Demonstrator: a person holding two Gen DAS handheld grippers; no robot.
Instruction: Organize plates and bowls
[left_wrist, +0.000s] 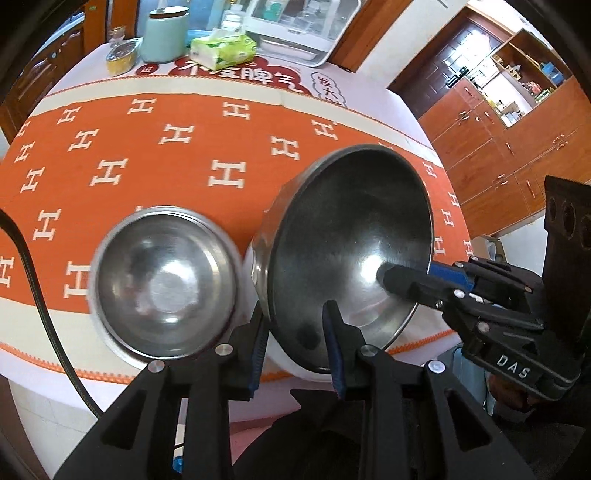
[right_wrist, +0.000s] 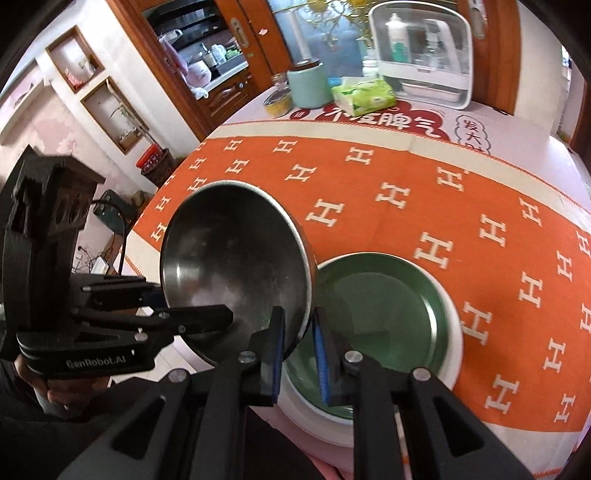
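Observation:
A large steel bowl (left_wrist: 351, 243) is held tilted above the table's near edge, and both grippers pinch its rim. My left gripper (left_wrist: 295, 343) straddles the rim at its lower edge, one finger inside and one outside. My right gripper (right_wrist: 299, 332) does the same from the other side; it shows in the left wrist view (left_wrist: 406, 280) with a finger inside the bowl. The bowl also shows in the right wrist view (right_wrist: 236, 266). A smaller steel bowl (left_wrist: 166, 284) sits on the orange cloth to the left. A green plate (right_wrist: 384, 325) on a white plate (right_wrist: 456, 332) lies under the tilted bowl.
At the table's far side stand a mint canister (left_wrist: 162, 35), a green tissue pack (left_wrist: 223, 50), a small glass jar (left_wrist: 120, 55) and a white dish-rack box (right_wrist: 424, 51). A wooden cabinet (left_wrist: 517, 147) stands to the right. A black cable (left_wrist: 37, 295) hangs at left.

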